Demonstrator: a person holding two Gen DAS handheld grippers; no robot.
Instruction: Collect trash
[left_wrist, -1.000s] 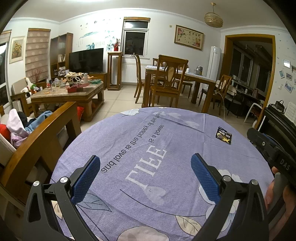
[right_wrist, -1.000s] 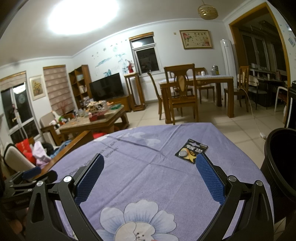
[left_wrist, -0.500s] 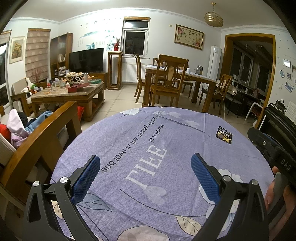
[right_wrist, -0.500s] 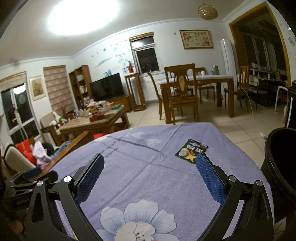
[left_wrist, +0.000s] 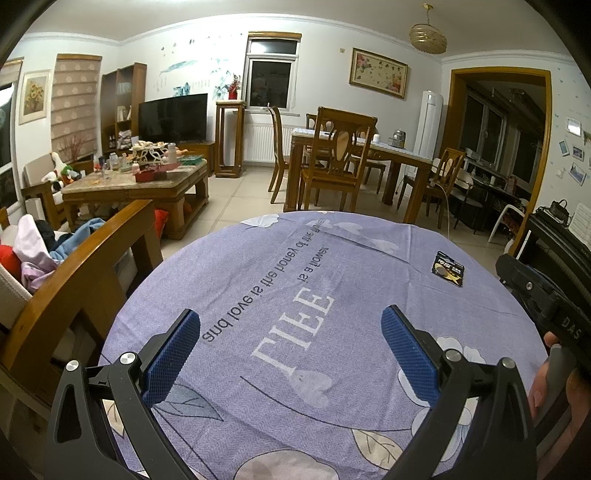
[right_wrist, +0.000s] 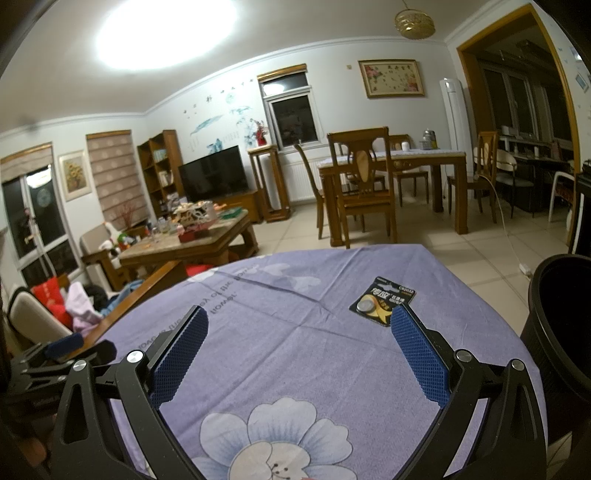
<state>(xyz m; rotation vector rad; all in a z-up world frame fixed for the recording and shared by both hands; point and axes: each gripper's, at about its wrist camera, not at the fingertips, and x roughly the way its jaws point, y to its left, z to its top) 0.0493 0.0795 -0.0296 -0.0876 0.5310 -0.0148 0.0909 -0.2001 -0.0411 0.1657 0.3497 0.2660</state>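
**Battery card on the cloth, bin beside the table**

Living room with wooden dining table (right_wrist: 391, 158) behind; nearer, purple flowered tablecloth (left_wrist: 295, 295). Black bin (right_wrist: 561, 317) stands right of the right tongs (right_wrist: 299, 328), battery card (right_wrist: 382, 301) just beyond their right fingertip. Both tongs wide open, empty; left tongs (left_wrist: 290, 334) idle. Likely next: grasp card's thin edge.

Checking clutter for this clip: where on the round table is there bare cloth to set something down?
Nearly all the purple tablecloth is bare: the centre between the two open tools and the far rim. The only item is the battery card, just beyond the right tool's right finger. The black bin borders the table's right edge.
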